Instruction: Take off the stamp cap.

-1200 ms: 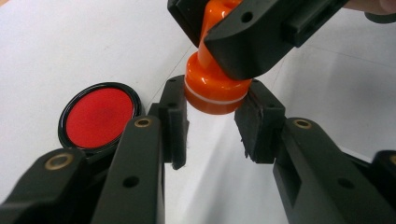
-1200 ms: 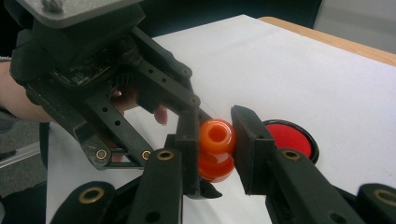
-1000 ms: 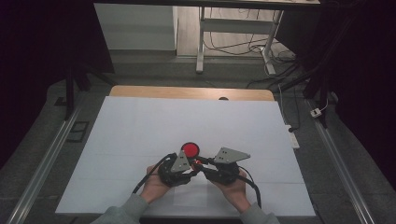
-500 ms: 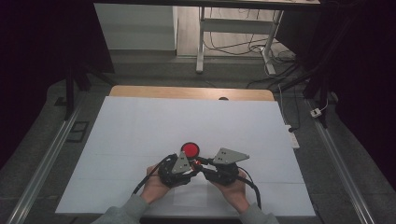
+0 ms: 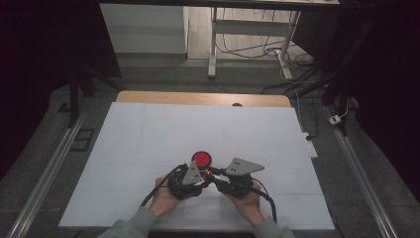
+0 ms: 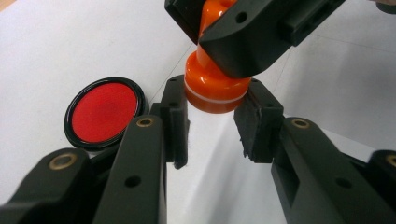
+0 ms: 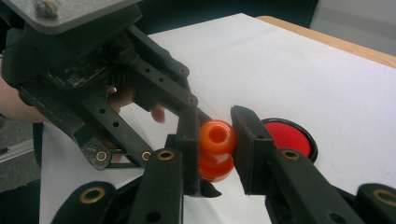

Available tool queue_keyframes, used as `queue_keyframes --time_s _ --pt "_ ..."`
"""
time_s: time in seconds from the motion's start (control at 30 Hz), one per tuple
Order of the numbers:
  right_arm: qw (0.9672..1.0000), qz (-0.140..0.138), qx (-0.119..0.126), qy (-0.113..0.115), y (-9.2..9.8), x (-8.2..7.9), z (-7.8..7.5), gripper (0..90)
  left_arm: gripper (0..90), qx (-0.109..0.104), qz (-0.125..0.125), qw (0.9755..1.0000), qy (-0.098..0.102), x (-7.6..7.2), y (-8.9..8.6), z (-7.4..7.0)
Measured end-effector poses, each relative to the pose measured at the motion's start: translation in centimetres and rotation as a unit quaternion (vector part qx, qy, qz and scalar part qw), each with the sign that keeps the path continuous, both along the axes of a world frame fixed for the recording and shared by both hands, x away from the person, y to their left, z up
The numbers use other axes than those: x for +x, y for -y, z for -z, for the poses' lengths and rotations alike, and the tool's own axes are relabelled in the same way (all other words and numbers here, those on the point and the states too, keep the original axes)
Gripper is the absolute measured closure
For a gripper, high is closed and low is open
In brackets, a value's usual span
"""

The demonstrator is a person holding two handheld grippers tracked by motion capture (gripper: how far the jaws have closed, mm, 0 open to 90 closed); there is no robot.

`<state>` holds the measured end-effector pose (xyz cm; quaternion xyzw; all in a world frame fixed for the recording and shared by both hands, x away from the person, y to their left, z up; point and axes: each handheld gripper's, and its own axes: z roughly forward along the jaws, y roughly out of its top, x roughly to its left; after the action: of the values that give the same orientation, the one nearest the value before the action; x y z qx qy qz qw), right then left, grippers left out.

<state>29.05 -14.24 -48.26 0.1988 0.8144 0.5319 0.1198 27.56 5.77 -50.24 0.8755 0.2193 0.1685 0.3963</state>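
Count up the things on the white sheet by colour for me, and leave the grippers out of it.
Orange: 1, the stamp held between the two grippers, with a thin white band near its base
Red with a black rim: 1, the round ink pad lying flat on the white sheet
Total: 2
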Motion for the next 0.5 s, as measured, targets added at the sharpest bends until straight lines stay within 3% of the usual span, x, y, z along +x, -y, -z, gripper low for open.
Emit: queue_keyframes --time_s 0.43,0.5 --pt "1.0 0.001 -0.002 0.005 0.02 -0.09 0.0 72.1 65.7 -0.002 -0.001 1.0 -0.002 0.04 -0.01 0.04" --pt "0.9999 0.006 0.006 0.014 0.13 -0.15 -0.06 72.1 65.8 0.021 -0.005 0.9998 -0.002 0.14 0.05 0.36"
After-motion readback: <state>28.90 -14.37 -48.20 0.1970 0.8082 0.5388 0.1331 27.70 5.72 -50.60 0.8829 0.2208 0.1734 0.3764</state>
